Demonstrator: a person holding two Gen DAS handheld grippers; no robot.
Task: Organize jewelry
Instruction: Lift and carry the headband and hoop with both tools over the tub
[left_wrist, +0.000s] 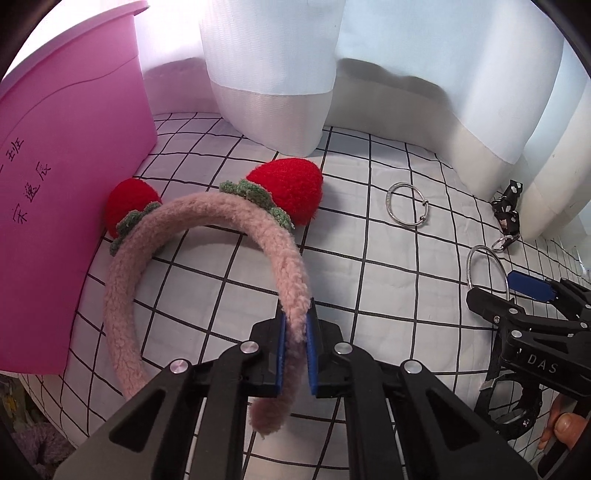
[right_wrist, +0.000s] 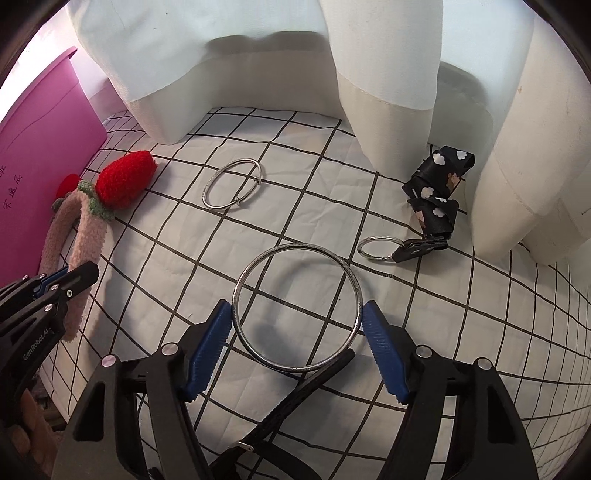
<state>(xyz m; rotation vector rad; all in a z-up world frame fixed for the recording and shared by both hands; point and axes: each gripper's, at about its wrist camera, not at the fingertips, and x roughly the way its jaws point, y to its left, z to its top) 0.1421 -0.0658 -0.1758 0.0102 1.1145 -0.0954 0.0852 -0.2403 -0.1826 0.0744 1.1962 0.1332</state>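
Note:
My left gripper (left_wrist: 295, 350) is shut on one arm of a fluffy pink headband (left_wrist: 207, 236) with two red strawberries; it also shows in the right wrist view (right_wrist: 85, 236). The headband's far side rests against a pink bin (left_wrist: 55, 184). My right gripper (right_wrist: 297, 347) holds a large silver bangle (right_wrist: 297, 306) between its blue pads (right_wrist: 207, 350), both pads touching its rim, above the checked cloth (right_wrist: 295, 177). A smaller silver bangle (right_wrist: 232, 182) lies further back, and it shows in the left wrist view (left_wrist: 406, 203).
A black flower-print strap with a key ring (right_wrist: 436, 206) lies at the right by the white curtain (right_wrist: 388, 74). The curtain hangs along the back of the cloth. The pink bin (right_wrist: 40, 155) stands at the left.

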